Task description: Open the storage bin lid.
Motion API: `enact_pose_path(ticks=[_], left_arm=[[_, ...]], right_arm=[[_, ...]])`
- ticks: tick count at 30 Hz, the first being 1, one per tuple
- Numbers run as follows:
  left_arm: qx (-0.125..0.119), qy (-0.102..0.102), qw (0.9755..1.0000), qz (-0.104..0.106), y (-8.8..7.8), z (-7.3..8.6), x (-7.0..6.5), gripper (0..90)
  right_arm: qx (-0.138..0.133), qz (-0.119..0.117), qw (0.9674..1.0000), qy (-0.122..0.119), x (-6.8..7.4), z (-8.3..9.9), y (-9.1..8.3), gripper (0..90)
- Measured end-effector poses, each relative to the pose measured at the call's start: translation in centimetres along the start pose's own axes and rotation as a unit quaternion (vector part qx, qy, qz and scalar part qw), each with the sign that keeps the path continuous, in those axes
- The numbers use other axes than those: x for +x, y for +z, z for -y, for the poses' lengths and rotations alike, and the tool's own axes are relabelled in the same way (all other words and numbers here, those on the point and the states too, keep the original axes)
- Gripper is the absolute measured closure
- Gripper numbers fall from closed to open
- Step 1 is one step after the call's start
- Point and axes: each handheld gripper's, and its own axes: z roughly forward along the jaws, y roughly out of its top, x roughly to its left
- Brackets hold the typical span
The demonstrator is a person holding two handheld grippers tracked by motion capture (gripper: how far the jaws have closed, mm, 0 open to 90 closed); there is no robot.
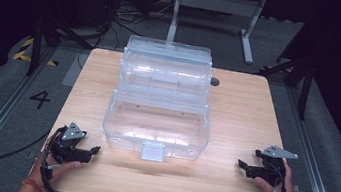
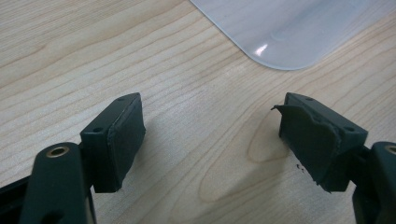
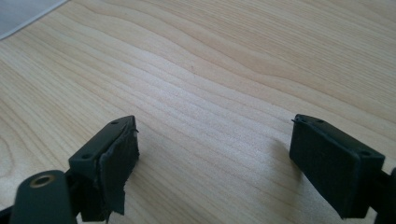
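Left fingers [image 2: 210,140] spread apart, grasping nothing, low over bare wood near the worktop's [image 1: 236,115] front left corner. Right fingers [image 3: 215,163] likewise released and empty near the front right corner. Between them, at the worktop's centre, stands a clear plastic box [image 1: 157,124], seemingly tiered, latch facing the front edge

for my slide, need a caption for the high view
Clear plastic box centred on wooden table, open left tongs and right tongs resting either side.
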Motion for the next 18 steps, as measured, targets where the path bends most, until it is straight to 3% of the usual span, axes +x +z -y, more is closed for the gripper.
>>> enact_pose_path(ticks=[18], left_arm=[[0.0, 0.004, 1.0, 0.001, -0.02, 0.01, 0.1, 22.7]], right_arm=[[0.0, -0.005, 1.0, -0.005, -0.15, -0.06, 0.07, 15.5]])
